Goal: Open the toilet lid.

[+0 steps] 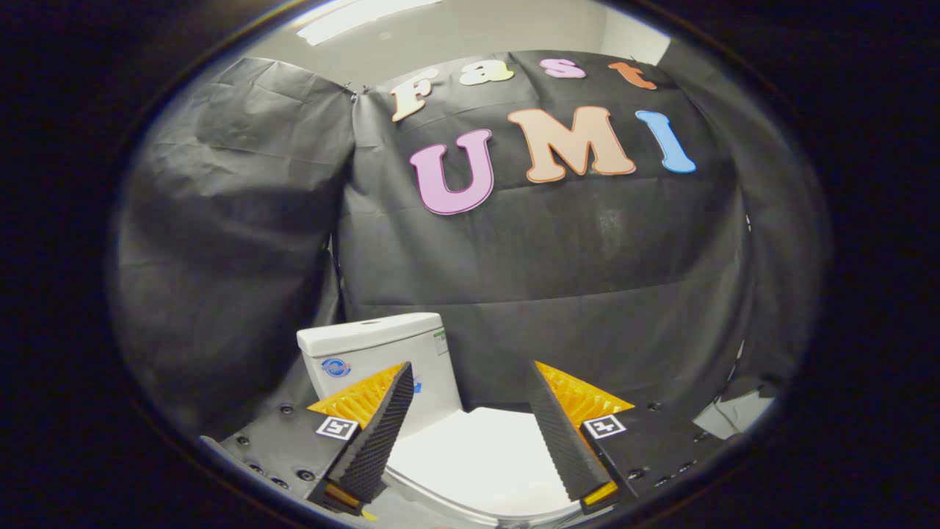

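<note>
A white toilet stands low against the black cloth wall. Its lid (488, 459) lies flat and closed, seen between and under my fingers. The white tank (378, 353) rises behind the lid, just beyond my left finger. My gripper (470, 375) hovers above the lid with its fingers spread wide and nothing between them. I cannot see any contact between the fingers and the lid.
Black cloth walls close in behind and on both sides of the toilet. A pale flat object (734, 415) lies low to the right of my right finger. A ceiling light (360, 18) shines above.
</note>
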Tool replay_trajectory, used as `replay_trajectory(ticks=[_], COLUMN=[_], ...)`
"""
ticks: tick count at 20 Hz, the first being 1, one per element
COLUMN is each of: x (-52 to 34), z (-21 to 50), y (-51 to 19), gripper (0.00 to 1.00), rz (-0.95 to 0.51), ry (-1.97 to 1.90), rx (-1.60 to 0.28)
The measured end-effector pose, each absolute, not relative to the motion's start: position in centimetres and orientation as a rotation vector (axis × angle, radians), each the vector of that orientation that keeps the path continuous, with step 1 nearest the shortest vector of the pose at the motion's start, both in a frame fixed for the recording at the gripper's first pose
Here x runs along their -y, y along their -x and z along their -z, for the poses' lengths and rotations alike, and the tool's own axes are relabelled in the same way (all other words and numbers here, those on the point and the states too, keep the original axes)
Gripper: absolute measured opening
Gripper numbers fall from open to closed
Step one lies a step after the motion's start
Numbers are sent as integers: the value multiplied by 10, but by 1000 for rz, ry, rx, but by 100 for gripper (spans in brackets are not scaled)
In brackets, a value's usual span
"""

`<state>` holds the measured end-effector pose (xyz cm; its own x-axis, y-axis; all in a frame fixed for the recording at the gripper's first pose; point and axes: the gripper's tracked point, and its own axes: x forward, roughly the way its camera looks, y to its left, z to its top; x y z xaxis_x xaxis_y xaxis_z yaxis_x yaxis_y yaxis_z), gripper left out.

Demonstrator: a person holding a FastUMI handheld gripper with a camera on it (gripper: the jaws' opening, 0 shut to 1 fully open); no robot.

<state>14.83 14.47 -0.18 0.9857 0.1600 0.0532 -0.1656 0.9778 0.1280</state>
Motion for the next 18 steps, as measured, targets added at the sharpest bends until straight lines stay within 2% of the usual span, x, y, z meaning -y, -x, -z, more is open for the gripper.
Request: replay_trajectory(ticks=[12,18], x=[-161,-162], z=[75,113], y=[-143,-138], gripper=[92,92], rz=[-18,117], ry=[-396,-554], rx=[-36,-55])
